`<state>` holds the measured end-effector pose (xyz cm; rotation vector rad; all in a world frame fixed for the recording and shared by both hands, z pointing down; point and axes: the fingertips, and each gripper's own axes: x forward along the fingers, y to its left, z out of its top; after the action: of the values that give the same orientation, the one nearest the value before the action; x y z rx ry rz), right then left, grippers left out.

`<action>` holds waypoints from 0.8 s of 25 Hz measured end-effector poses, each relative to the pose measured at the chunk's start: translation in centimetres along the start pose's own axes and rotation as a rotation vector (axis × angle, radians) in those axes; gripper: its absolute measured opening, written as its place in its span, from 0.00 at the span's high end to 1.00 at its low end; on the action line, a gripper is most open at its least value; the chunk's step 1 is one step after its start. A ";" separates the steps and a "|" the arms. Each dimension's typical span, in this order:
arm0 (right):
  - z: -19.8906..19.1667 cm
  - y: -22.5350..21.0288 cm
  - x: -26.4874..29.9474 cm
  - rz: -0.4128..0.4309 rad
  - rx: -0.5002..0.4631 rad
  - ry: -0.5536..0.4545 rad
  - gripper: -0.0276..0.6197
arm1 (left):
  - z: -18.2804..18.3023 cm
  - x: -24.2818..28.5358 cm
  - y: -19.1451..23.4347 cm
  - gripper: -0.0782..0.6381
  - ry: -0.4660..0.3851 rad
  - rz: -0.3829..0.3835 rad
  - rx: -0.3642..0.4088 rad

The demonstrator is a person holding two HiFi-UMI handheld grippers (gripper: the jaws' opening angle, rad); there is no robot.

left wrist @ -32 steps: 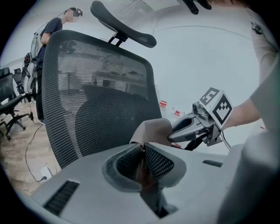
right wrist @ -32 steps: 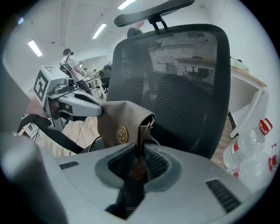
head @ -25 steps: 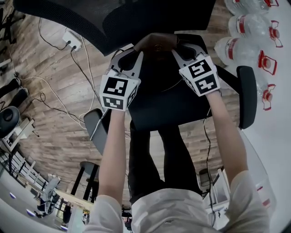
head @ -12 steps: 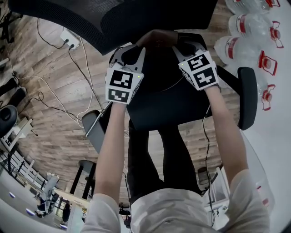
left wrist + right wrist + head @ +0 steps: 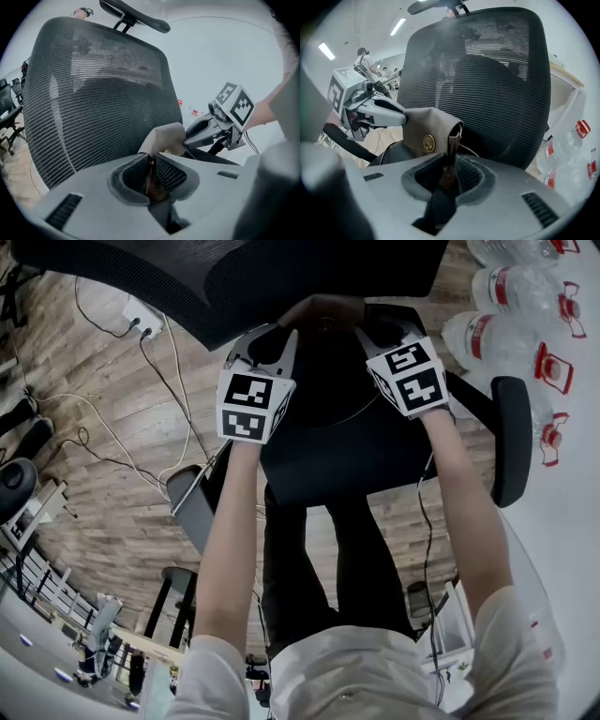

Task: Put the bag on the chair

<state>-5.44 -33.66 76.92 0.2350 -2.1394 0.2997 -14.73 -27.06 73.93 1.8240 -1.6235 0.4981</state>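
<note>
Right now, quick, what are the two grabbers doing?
Left gripper: closed, pinching one end of the bag.
Right gripper: closed, pinching the other end of the bag.

The wooden floor [image 5: 112, 493] carries the office chair [image 5: 366, 460], a white power strip [image 5: 141, 319] with loose cables [image 5: 101, 439], and water bottles [image 5: 511, 296].

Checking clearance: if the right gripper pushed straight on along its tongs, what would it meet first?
Probably the chair's mesh backrest, which fills the view just behind the bag that the right gripper clamps; the gap is hard to judge.
</note>
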 end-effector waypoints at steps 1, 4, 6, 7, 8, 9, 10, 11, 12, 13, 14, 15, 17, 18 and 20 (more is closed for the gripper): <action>0.1 -0.1 -0.1 -0.004 0.004 -0.001 0.84 | 0.0 0.0 0.1 0.85 0.002 0.002 -0.008; 0.2 -0.1 -0.5 -0.017 0.014 -0.010 0.84 | 0.1 -0.1 0.1 0.84 0.014 0.014 -0.026; 0.0 0.0 -0.6 -0.025 0.014 -0.016 0.83 | 0.1 -0.1 0.1 0.83 0.014 0.022 -0.027; -0.1 0.0 -0.7 -0.028 0.015 -0.018 0.83 | 0.0 -0.1 0.1 0.83 0.013 0.027 -0.026; -0.1 0.0 -0.8 -0.031 0.017 -0.019 0.83 | 0.0 -0.2 0.1 0.82 0.013 0.033 -0.025; -0.2 0.1 -0.9 -0.031 0.017 -0.020 0.82 | 0.0 -0.3 0.3 0.82 0.013 0.039 -0.024; -0.2 0.2 -1.0 -0.030 0.016 -0.021 0.82 | -0.1 -0.3 0.4 0.81 0.014 0.045 -0.024; -0.2 0.3 -1.1 -0.028 0.015 -0.023 0.82 | -0.1 -0.4 0.5 0.81 0.015 0.050 -0.025; -0.3 0.4 -1.2 -0.028 0.014 -0.026 0.82 | -0.1 -0.4 0.6 0.81 0.018 0.054 -0.026; -0.3 0.4 -1.3 -0.028 0.014 -0.030 0.83 | -0.1 -0.4 0.7 0.81 0.019 0.058 -0.028; -0.3 0.4 -1.4 -0.029 0.017 -0.035 0.83 | -0.1 -0.4 0.8 0.80 0.020 0.063 -0.028; -0.3 0.3 -1.5 -0.029 0.021 -0.040 0.83 | 0.0 -0.5 0.9 0.80 0.021 0.070 -0.028; -0.2 0.4 -1.7 -0.028 0.027 -0.049 0.83 | 0.1 -0.6 1.2 0.79 0.020 0.086 -0.025; -0.1 0.5 -1.8 -0.026 0.027 -0.051 0.83 | 0.1 -0.7 1.2 0.78 0.020 0.090 -0.025; -0.1 0.8 -2.0 -0.025 0.027 -0.056 0.83 | 0.1 -0.8 1.1 0.78 0.023 0.093 -0.023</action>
<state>-4.44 -32.76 75.22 0.2882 -2.1868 0.3115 -15.94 -26.53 73.57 1.7265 -1.6974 0.5367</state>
